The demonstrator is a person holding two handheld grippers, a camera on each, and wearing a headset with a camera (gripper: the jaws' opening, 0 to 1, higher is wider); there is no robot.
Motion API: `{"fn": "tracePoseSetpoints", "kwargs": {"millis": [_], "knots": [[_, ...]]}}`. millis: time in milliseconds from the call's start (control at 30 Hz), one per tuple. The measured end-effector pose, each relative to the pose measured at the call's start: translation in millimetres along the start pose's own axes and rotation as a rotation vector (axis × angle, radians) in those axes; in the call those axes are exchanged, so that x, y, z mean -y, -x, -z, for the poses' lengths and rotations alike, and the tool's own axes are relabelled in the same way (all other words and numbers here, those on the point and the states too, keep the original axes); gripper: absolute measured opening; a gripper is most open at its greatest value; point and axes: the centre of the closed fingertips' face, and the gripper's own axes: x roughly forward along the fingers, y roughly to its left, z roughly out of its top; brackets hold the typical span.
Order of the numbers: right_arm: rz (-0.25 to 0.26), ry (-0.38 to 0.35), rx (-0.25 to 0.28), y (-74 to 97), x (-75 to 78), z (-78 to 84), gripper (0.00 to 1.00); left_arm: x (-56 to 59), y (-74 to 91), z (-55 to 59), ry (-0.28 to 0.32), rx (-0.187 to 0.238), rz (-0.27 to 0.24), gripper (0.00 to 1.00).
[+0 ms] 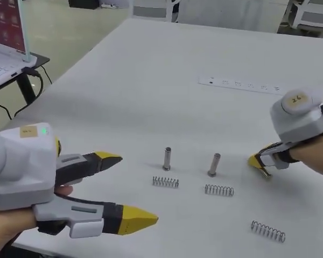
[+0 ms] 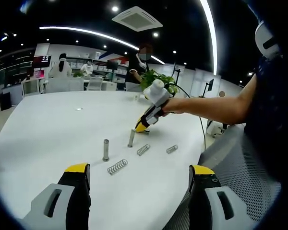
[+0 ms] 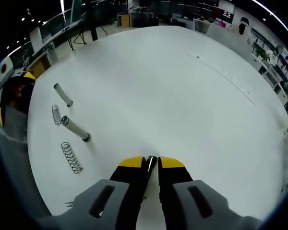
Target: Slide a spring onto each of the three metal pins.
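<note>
- The right gripper (image 3: 152, 162) has its yellow-tipped jaws pressed nearly together. They pinch a thin silver metal pin (image 3: 150, 168) between the tips.
- In the head view the right gripper (image 1: 260, 163) sits low over the right side of the white bench (image 1: 151, 80). The end of the thin silver metal pin (image 1: 265, 173) pokes out below its tips. Whether that end touches the surface cannot be told.
- The left gripper (image 1: 132, 188) is at the near left of the bench, its black and yellow jaws spread wide with nothing between them. Its own view (image 2: 139, 169) looks across the bench toward the other parts.
- Two more pins stand upright near the middle of the bench, between the two grippers: the left upright steel pin (image 1: 167, 158) and the right upright steel pin (image 1: 213, 164). Both are bare, with no spring on them.
- A small coiled wire spring (image 1: 166, 182) lies flat just in front of the left upright steel pin.
- A second coiled spring (image 1: 219, 190) lies flat just in front of the right upright steel pin.
- A third coiled spring (image 1: 268, 231) lies apart from the others. It is nearer the person, on the near right of the bench.
- Farther back on the bench lies a long white power strip (image 1: 242, 85).
- An open laptop (image 1: 2, 48) sits on a separate stand at the far left.
</note>
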Motion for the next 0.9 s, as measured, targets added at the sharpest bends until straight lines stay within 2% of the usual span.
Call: {"fn": "tracePoseSetpoints", "kwargs": {"millis": [200,333,500,700,900], "knots": [[0.005,-0.019,-0.005,0.4,0.3,-0.4,0.07,0.0,-0.4,-0.1,0.003,0.002,0.001,0.81],[0.034,0.019,-0.023,1.0,-2.0,-0.5,0.07,0.5,-0.9,0.4,0.001,-0.002,0.004,0.81],[0.058,0.011,-0.03,1.2,-1.9,-0.5,0.06,0.6,-0.9,0.2,0.001,-0.001,0.006,0.81],[0.058,-0.004,-0.02,3.5,-2.6,1.0,0.05,1.6,-0.9,-0.5,-0.001,0.001,0.009,0.81],[0.05,-0.026,0.011,14.5,-4.4,-3.7,0.05,2.7,-1.2,-0.4,-0.003,0.001,0.015,0.81]]}}
